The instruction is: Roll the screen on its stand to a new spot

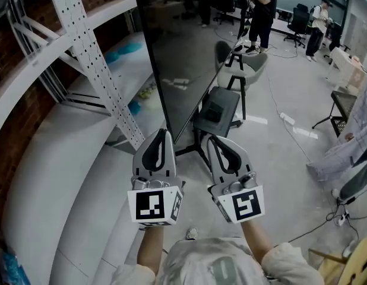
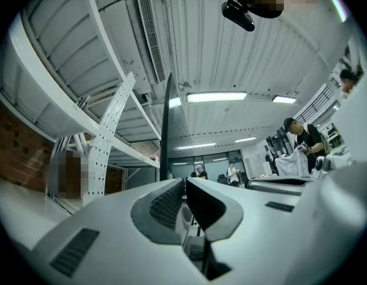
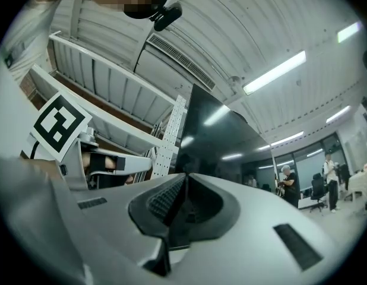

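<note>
The screen [image 1: 183, 58] stands just ahead of us, a tall dark panel on a black stand [image 1: 216, 114]. It is turned so that its near vertical edge faces us and its width runs away from near to far. Its dark face looks to the right, and the stand's shelf and legs sit on that right side.

Both tools are held low and close together, pointing at the bottom of the panel. The left gripper [image 1: 161, 136] lines up with the near edge, its tip just beside the lower near corner. From its own view the screen is only a thin dark line rising beyond the jaws. The right gripper [image 1: 212, 141] sits just right of that edge, aimed at the stand's legs below the shelf, with the dark face filling the space above its jaws.

We judge the two about equally near, left to the edge and right to the stand. We cannot tell whether either tip touches anything.

Both pairs of jaws are closed pad to pad, with nothing between them. Any push would therefore come from the closed tips.

To the left, a white perforated post [image 1: 94, 58] leans close beside the panel, which limits room on that side.

We find no brand or legible text on the screen or stand. The only printed marks are the black-and-white square markers on the gripper cubes.
</note>
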Action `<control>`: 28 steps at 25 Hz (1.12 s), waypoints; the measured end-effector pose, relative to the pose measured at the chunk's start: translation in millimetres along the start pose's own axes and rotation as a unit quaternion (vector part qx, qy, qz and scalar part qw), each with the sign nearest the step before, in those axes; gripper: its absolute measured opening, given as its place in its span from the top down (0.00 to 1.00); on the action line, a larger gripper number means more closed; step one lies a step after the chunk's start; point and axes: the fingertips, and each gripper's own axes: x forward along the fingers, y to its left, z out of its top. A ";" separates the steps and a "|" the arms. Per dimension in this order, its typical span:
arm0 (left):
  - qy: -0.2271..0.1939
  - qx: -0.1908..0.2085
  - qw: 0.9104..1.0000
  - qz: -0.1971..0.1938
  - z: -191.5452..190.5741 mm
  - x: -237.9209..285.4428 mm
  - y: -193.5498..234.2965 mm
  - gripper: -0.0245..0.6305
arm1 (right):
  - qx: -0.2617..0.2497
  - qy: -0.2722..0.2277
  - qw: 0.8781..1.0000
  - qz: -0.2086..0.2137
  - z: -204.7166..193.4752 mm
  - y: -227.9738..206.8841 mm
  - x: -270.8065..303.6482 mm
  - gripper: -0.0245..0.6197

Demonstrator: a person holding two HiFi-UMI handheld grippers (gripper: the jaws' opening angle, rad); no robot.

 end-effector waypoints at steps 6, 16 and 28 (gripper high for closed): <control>0.012 -0.009 0.998 -0.065 3.6 35.0 19.4 0.75 | 0.011 0.006 1.000 0.000 -4.8 17.4 40.0 0.92; 0.050 -0.039 0.986 -0.155 4.8 137.3 46.9 0.49 | 0.069 0.074 0.995 0.008 -81.4 24.6 138.6 0.55; 0.090 -0.010 0.966 -0.242 -1.4 175.2 20.5 0.48 | 0.033 0.104 0.990 -0.083 -111.4 15.5 167.6 0.54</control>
